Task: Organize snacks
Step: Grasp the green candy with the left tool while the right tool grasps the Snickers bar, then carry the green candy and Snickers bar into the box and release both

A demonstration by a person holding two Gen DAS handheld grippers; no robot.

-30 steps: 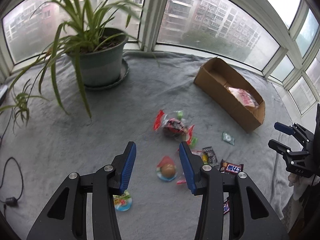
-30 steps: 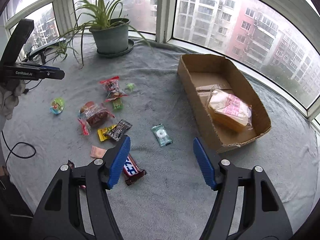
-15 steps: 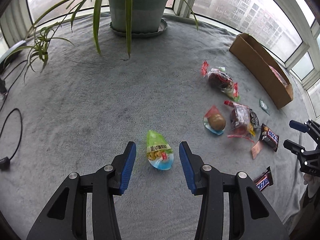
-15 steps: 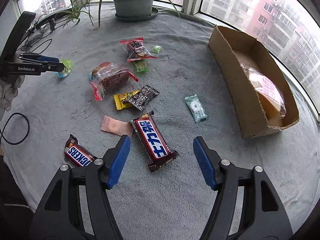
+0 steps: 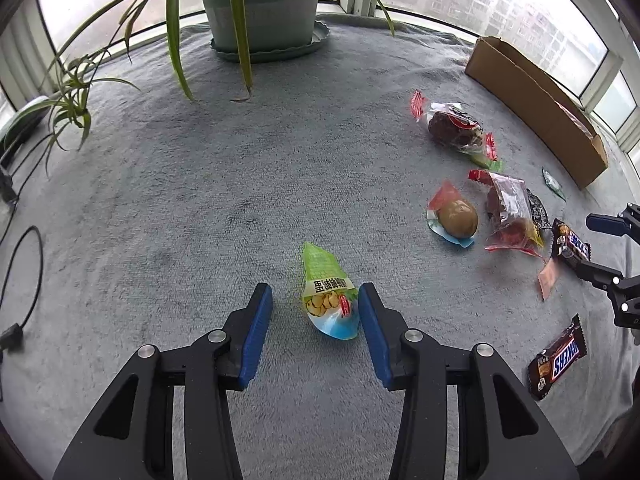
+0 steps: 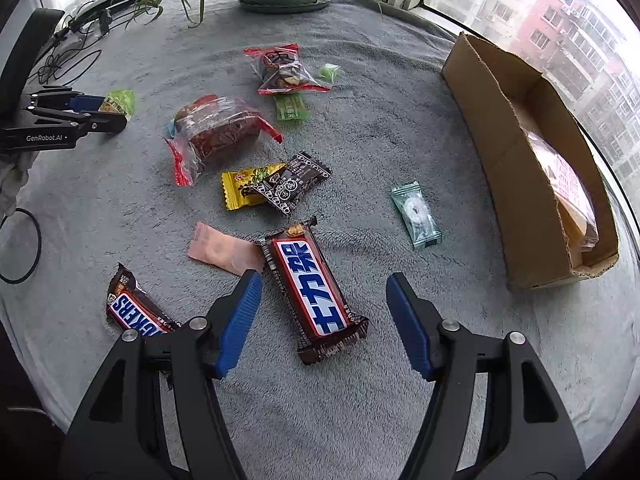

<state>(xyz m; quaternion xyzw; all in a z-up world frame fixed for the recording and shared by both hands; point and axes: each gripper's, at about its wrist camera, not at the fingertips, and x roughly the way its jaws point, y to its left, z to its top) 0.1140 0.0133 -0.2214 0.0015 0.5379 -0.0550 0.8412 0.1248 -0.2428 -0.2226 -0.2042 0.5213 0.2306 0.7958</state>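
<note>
Snacks lie scattered on a grey cloth. In the left wrist view a green and blue snack packet (image 5: 326,292) lies flat between the fingers of my left gripper (image 5: 315,296), which is open; the right pad sits close to the packet's edge. In the right wrist view a brown Snickers bar (image 6: 308,284) lies lengthwise between the fingers of my right gripper (image 6: 324,284). Its jaws are closing, with gaps on both sides of the bar. The cardboard box (image 6: 516,152) at the right holds a bagged bread (image 6: 568,184).
Around the bar lie a second Snickers (image 6: 136,312), a pink sachet (image 6: 224,252), a yellow and a black candy (image 6: 276,184), a mint sweet (image 6: 416,216) and red-wrapped cakes (image 6: 218,128). A potted plant (image 5: 264,4) stands at the back. A black cable (image 5: 24,280) runs at the left.
Both grippers have come down and tipped toward the cloth. The left one now straddles the green packet, the right one the Snickers bar. No snack has moved.
</note>
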